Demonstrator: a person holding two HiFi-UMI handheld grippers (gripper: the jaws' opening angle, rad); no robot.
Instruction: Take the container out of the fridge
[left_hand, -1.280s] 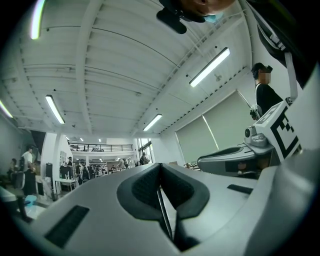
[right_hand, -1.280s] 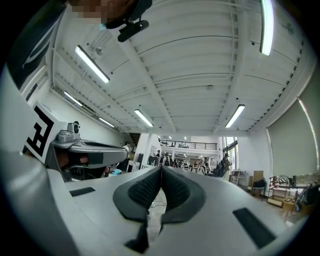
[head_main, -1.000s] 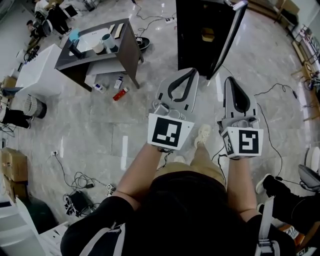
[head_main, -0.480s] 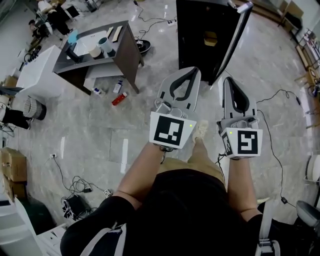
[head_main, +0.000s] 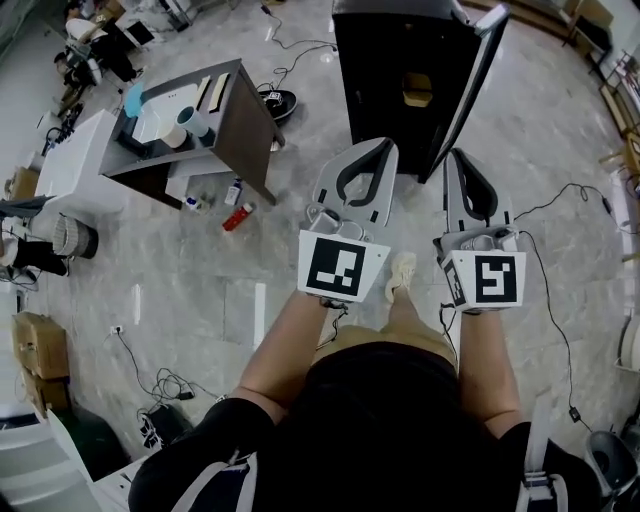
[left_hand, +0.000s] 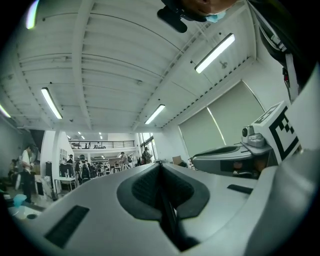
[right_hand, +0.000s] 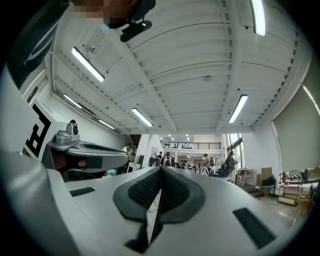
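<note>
In the head view a black fridge (head_main: 385, 60) stands ahead on the floor with its door (head_main: 468, 80) swung open to the right. Inside it a tan container (head_main: 417, 90) sits on a shelf. My left gripper (head_main: 371, 145) is held in front of me, jaws shut on nothing, its tip just short of the fridge's lower edge. Beside it my right gripper (head_main: 457, 155) is also shut and empty, near the bottom of the door. Both gripper views point up at the ceiling, and the left gripper (left_hand: 161, 166) and the right gripper (right_hand: 161, 170) each show pads pressed together.
A dark wooden counter unit (head_main: 243, 112) with a basin and cups stands to the left of the fridge. A red bottle (head_main: 238, 216) and small bottles lie on the floor by it. Cables (head_main: 560, 200) trail over the tiles at right. My foot (head_main: 403, 272) is below the grippers.
The fridge and counter have shifted slightly left and nearer in the head view as the person stepped forward. Both grippers stay shut and held in the same pose.
</note>
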